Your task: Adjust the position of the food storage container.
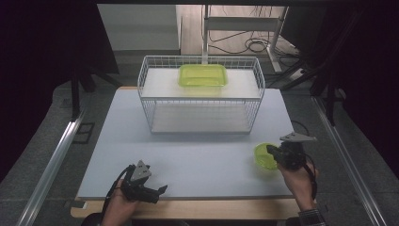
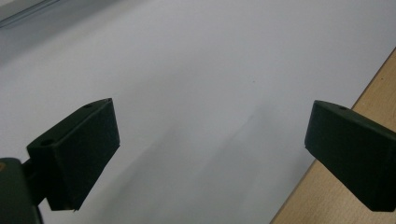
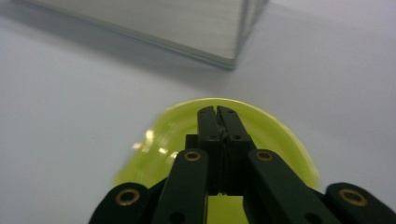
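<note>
A small yellow-green round bowl [image 1: 262, 159] sits on the white table [image 1: 197, 162] at the right. My right gripper [image 1: 271, 150] reaches over it from the right with its jaws shut. In the right gripper view its tips [image 3: 217, 111] lie pressed together above the bowl's [image 3: 163, 140] inside, with nothing visible between them. The bowl's near rim is hidden under the gripper. My left gripper [image 1: 160, 193] is held at the table's front left edge, open. In the left gripper view its wide-apart jaws [image 2: 210, 140] frame bare table.
A white wire rack [image 1: 149, 110] with two shelves stands at the middle back of the table, and its corner [image 3: 224, 42] is just beyond the bowl. A yellow-green rectangular container [image 1: 203, 75] rests on its top shelf. A wooden strip [image 2: 336, 205] borders the front edge.
</note>
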Demonstrator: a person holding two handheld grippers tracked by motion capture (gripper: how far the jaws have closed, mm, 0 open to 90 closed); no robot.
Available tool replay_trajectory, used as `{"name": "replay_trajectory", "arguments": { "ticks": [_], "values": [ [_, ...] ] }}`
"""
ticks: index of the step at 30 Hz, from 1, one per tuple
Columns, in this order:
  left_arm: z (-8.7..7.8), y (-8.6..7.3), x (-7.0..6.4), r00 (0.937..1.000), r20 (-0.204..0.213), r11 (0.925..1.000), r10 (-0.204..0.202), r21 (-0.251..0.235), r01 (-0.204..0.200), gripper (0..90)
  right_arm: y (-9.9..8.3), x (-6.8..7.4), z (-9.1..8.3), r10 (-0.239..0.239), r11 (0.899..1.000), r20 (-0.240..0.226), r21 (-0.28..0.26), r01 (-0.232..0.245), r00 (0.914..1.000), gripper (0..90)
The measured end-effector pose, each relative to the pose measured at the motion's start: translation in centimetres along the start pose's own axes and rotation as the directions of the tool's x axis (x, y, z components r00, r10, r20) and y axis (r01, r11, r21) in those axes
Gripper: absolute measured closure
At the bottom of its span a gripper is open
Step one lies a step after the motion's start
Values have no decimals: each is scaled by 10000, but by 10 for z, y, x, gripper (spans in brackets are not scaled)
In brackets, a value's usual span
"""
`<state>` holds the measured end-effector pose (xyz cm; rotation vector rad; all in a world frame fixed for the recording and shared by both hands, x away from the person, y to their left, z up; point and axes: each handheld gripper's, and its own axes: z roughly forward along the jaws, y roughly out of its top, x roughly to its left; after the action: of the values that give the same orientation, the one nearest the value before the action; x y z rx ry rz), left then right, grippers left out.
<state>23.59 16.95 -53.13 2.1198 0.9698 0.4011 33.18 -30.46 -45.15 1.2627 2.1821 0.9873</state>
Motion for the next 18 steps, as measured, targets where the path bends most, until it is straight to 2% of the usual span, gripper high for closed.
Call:
{"name": "replay_trajectory", "arguments": {
  "ticks": [7, 10, 14, 18],
  "values": [
    [1, 0, 0, 10000, 10, 10000, 15, 44, -15, 27, -10, -31, -6, 580, 9981, 926, 159, -597, 9940, 895],
    [1, 0, 0, 10000, 8, 10000, 11, 69, -11, 27, -15, -42, -7, 846, 9959, 1139, 228, -877, 9899, 894],
    [2, 0, 0, 10000, 22, 9999, 23, 107, -23, 27, -21, -48, -5, 1016, 9930, 1326, 465, -1086, 9859, 893],
    [2, -1, 0, 10000, 25, 9999, 36, 150, -36, 27, -24, -49, -2, 1038, 9918, 1358, 606, -1129, 9853, 893]
  ]
}}
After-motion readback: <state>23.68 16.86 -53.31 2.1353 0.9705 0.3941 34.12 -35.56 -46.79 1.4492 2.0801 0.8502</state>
